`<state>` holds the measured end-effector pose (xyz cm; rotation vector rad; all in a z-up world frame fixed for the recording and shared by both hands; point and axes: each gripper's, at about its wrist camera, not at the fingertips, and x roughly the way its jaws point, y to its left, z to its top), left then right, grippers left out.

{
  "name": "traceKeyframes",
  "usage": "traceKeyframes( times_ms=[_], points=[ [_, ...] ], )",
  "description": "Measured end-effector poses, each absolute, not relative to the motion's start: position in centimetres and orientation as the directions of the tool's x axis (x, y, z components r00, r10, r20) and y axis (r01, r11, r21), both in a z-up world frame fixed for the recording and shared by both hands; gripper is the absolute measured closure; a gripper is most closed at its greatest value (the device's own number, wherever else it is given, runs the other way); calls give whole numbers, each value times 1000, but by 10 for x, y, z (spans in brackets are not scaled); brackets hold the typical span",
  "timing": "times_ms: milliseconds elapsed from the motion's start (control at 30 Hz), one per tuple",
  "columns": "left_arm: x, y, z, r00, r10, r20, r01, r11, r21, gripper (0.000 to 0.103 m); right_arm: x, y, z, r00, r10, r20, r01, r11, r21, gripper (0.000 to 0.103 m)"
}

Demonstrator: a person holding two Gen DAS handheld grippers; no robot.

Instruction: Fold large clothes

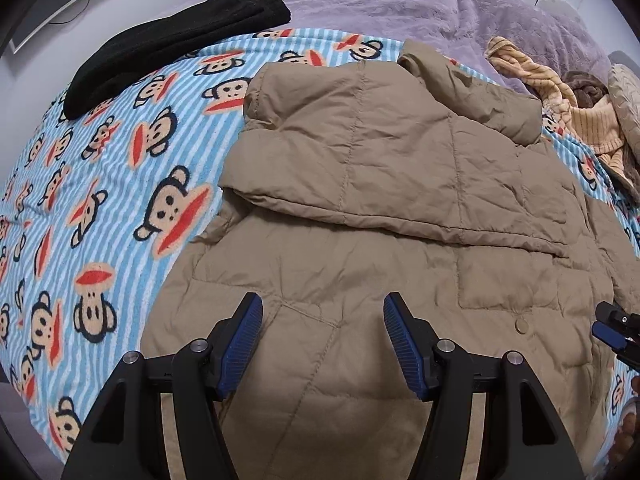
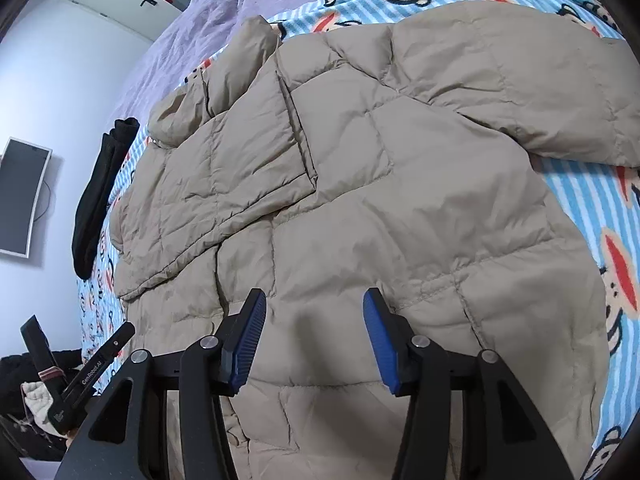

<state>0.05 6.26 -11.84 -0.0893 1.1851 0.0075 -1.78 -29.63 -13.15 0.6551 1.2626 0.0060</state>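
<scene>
A tan quilted puffer jacket lies spread on the bed, one sleeve folded across its chest. In the right wrist view the same jacket fills the middle, its other sleeve lying out to the right. My left gripper hovers open above the jacket's lower part, nothing between its blue pads. My right gripper is also open over the jacket's hem area, its pads clear of the fabric. The right gripper's tip shows at the right edge of the left wrist view, and the left gripper's body appears at lower left.
A blue striped monkey-print blanket covers the bed over a purple cover. A black folded garment lies at the far left. A heap of yellow and brown clothes sits at the back right. A monitor hangs on the wall.
</scene>
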Motion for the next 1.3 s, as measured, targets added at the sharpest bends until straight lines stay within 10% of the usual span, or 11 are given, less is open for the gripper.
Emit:
traceKeyframes(
  times_ms=[300, 400, 1167, 1300],
  points=[
    [-19, 64, -115, 361, -77, -930, -50, 994, -102, 38, -25, -291, -132, 313, 373, -873, 308, 830, 466, 38],
    [-23, 67, -115, 374, -80, -924, -44, 994, -104, 0, -28, -286, -132, 303, 377, -875, 301, 833, 463, 38],
    [-43, 105, -127, 337, -112, -935, 25, 994, -111, 0, -72, -254, -112, 391, 331, -859, 365, 801, 475, 20],
    [-46, 94, -131, 330, -111, -938, 34, 994, -106, 0, -80, -258, -113, 413, 329, -849, 379, 786, 489, 0]
  ],
)
